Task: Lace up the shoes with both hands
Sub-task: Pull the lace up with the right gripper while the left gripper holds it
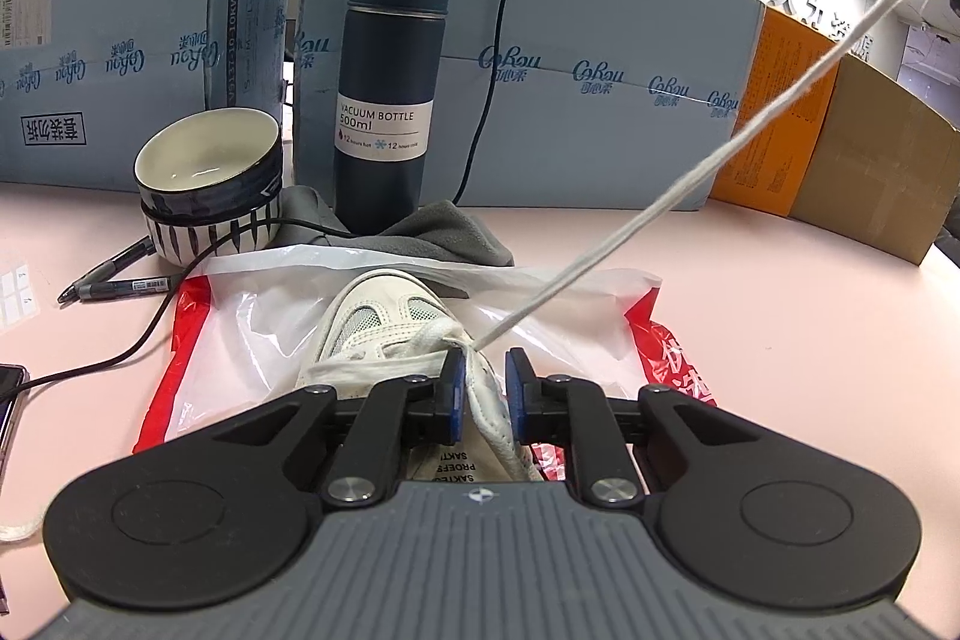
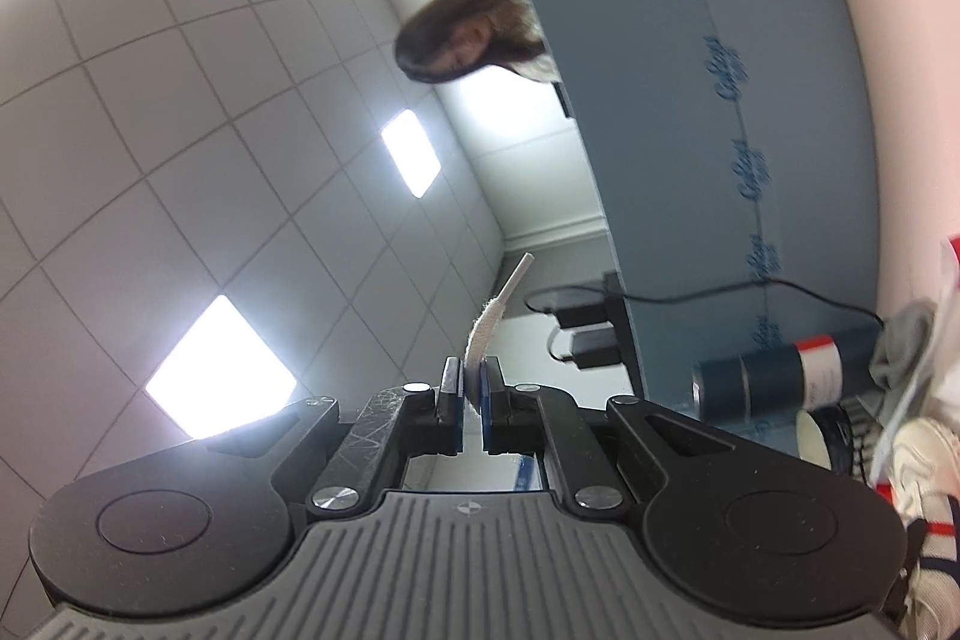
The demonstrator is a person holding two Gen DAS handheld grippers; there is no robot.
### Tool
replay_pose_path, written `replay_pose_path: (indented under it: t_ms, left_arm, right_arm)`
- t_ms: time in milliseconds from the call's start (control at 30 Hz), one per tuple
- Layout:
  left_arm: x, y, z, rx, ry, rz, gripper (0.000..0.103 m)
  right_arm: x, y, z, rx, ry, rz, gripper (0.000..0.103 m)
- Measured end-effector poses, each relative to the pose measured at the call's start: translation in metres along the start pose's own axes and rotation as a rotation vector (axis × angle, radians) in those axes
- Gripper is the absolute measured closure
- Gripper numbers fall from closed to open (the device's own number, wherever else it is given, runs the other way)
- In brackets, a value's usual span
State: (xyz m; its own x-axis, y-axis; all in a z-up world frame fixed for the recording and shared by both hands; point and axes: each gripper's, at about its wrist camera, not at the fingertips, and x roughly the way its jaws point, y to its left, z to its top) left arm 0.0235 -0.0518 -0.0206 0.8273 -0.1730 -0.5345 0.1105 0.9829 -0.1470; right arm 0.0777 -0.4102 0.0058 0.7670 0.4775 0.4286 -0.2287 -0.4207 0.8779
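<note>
Right now the left gripper (image 1: 483, 388) holds an edge of the white shoe (image 1: 384, 334) between its narrow jaws, though I cannot tell if both pads press it. From just ahead of them the lace (image 1: 690, 178) runs tight, up and far right, to the right gripper (image 2: 472, 400), which pinches its end. If the right pulls harder, the lace may slip out or drag the shoe on the plastic bag (image 1: 252, 322)

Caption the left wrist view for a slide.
Left gripper straddles the white shoe while its lace stretches taut up-right.
</note>
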Motion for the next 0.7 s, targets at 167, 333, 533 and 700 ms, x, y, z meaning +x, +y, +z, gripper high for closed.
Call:
replay_pose_path:
  t_ms: [167,333,533,700]
  left_arm:
    - [0.001,0.0,0.0,0.0,0.001,0.005,0.091]
    - [0.001,0.0,0.0,0.0,0.0,0.008,0.09]
    - [0.001,-0.001,0.0,0.0,0.001,0.008,0.09]
    - [0.001,0.0,0.0,0.0,0.003,0.005,0.09]
  right_arm:
    - [-0.006,0.008,0.007,-0.016,-0.034,0.007,0.097]
    - [-0.014,0.015,0.015,-0.027,-0.065,0.02,0.097]
    - [-0.022,0.024,0.023,-0.049,-0.099,0.033,0.097]
    - [-0.031,0.026,0.029,-0.048,-0.132,0.036,0.097]
